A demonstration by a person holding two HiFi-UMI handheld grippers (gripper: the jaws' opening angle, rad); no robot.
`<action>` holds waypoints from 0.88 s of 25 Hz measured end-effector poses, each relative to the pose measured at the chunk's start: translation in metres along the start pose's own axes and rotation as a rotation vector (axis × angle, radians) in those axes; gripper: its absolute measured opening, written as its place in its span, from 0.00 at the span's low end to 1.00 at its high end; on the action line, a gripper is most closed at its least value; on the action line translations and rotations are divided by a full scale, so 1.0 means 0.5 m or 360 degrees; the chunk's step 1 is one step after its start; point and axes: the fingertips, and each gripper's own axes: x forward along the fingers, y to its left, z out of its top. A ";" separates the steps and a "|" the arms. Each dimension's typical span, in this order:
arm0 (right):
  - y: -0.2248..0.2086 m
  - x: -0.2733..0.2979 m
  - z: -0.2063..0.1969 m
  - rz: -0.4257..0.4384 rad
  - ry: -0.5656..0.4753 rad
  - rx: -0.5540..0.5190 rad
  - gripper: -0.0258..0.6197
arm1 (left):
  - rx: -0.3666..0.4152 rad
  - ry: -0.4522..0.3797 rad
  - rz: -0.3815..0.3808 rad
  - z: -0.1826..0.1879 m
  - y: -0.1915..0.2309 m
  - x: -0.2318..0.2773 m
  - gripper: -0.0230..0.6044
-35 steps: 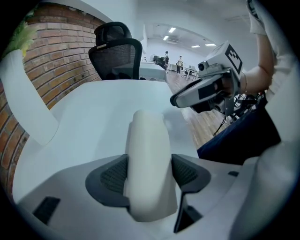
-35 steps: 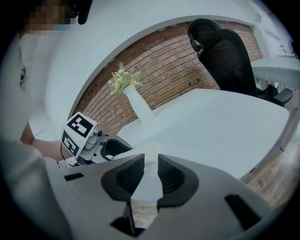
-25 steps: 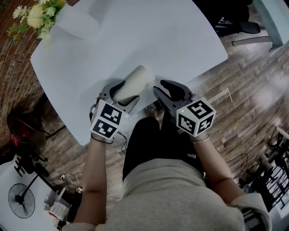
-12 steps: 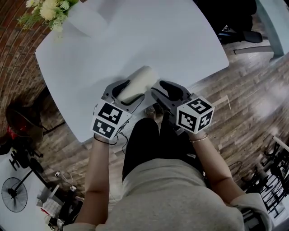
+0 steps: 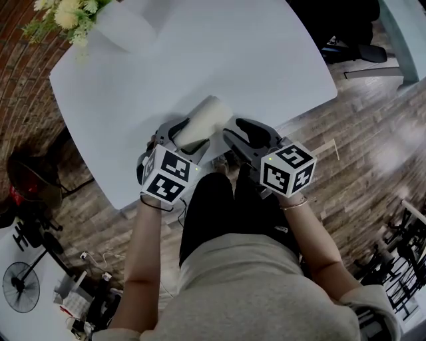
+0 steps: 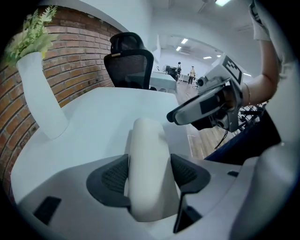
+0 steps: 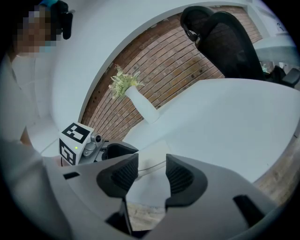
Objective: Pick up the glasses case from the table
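Observation:
The cream, oblong glasses case [image 5: 205, 120] lies over the white table's [image 5: 266, 60] near edge, and I cannot tell whether it touches the tabletop. My left gripper [image 5: 187, 138] is shut on the case. In the left gripper view both dark pads [image 6: 110, 177] press the sides of the case [image 6: 147, 159], whose far end sticks out past my left gripper [image 6: 148, 176]. Just right of the case, my right gripper [image 5: 239, 134] stands open. The right gripper view shows my right gripper [image 7: 151, 176] with nothing between its pads.
A white vase [image 5: 123, 30] with yellow and white flowers [image 5: 63, 16] stands at the table's far left corner, by a brick wall. A black office chair [image 6: 129, 65] is beyond the table. Wood floor [image 5: 373, 133] lies to the right. My legs are under the near edge.
The left gripper's marker cube has shifted slightly rightward, with the case still in its jaws. The right gripper has stayed where it was.

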 end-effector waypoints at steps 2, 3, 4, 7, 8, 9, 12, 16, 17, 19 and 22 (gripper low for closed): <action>0.002 -0.001 -0.001 0.0004 0.0009 -0.0008 0.30 | 0.0014 0.0043 0.0013 -0.003 0.000 0.002 0.48; 0.002 -0.002 -0.001 0.0006 0.0011 -0.0012 0.30 | 0.0019 0.0065 0.0018 -0.005 0.000 0.003 0.48; 0.002 -0.003 -0.001 0.0006 0.0009 -0.0014 0.30 | 0.0027 0.0088 0.0025 -0.007 0.001 0.005 0.48; -0.004 -0.007 0.001 -0.0009 -0.0004 -0.0008 0.30 | 0.0060 0.0161 0.0048 -0.015 0.003 0.013 0.49; -0.006 -0.009 0.001 -0.0017 -0.0008 -0.0007 0.30 | 0.0064 0.0184 0.0057 -0.017 0.003 0.016 0.48; -0.009 -0.012 0.002 -0.0024 -0.0012 -0.0007 0.30 | 0.0064 0.0204 0.0068 -0.019 0.004 0.017 0.49; -0.019 -0.020 0.007 -0.0039 -0.0026 0.0007 0.30 | 0.0054 0.0250 0.0119 -0.017 0.007 0.016 0.49; -0.035 -0.031 0.017 -0.0053 -0.0051 0.0044 0.30 | 0.0045 0.0334 0.0175 -0.018 0.008 0.022 0.49; -0.039 -0.033 0.021 -0.0060 -0.0060 0.0045 0.30 | 0.0036 0.0362 0.0178 -0.020 0.007 0.025 0.49; -0.045 -0.038 0.026 -0.0069 -0.0075 0.0049 0.30 | 0.0010 0.0417 0.0176 -0.022 0.007 0.029 0.49; -0.053 -0.044 0.027 -0.0076 -0.0078 0.0053 0.30 | -0.0026 0.0477 0.0168 -0.023 0.005 0.032 0.49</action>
